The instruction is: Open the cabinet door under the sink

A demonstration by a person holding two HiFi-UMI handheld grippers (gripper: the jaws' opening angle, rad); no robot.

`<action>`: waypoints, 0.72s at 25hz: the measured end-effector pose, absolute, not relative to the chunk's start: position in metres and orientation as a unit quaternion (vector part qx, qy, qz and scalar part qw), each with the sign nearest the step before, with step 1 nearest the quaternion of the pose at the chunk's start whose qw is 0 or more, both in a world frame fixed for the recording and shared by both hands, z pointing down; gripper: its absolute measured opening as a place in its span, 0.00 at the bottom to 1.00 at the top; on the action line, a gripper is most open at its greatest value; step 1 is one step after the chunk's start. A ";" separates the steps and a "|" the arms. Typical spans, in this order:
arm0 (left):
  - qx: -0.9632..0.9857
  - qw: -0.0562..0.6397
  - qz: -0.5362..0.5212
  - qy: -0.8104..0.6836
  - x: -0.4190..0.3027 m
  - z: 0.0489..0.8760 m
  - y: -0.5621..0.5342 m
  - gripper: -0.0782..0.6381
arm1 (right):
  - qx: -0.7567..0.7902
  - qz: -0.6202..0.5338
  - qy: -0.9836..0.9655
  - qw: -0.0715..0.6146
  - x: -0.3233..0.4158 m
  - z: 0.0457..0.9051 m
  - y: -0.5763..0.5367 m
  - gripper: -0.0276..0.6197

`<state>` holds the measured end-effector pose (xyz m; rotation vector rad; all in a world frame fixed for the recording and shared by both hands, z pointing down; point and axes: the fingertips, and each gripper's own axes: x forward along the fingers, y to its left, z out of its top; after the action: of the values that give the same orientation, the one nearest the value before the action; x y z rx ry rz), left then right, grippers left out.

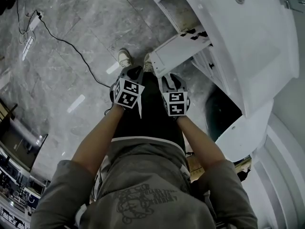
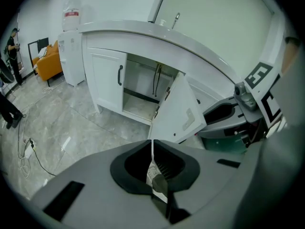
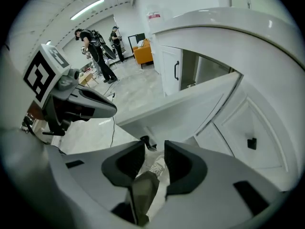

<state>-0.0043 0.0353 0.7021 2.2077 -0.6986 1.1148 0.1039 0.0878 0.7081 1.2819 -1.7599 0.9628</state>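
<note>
The cabinet door stands swung open, upper centre, just beyond the right hand-held gripper, whose jaws gape empty; the left hand-held gripper, pinched shut on nothing, sits slightly farther away.

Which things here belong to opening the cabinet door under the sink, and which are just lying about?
Job in hand: open cabinet door, sink counter, left gripper, right gripper.
Lying about: floor cable, water dispenser, orange chair.

right tool, jaws apart, near cabinet door
</note>
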 end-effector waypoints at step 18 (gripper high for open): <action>0.858 0.206 0.339 -0.325 -0.002 0.567 -0.065 0.15 | 0.521 0.234 -0.751 0.331 0.120 0.571 -0.016 0.16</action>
<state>-0.0020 -0.0650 0.5667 2.3917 -0.9069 0.9447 0.1197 -0.0162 0.5709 1.3627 -1.9622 0.6119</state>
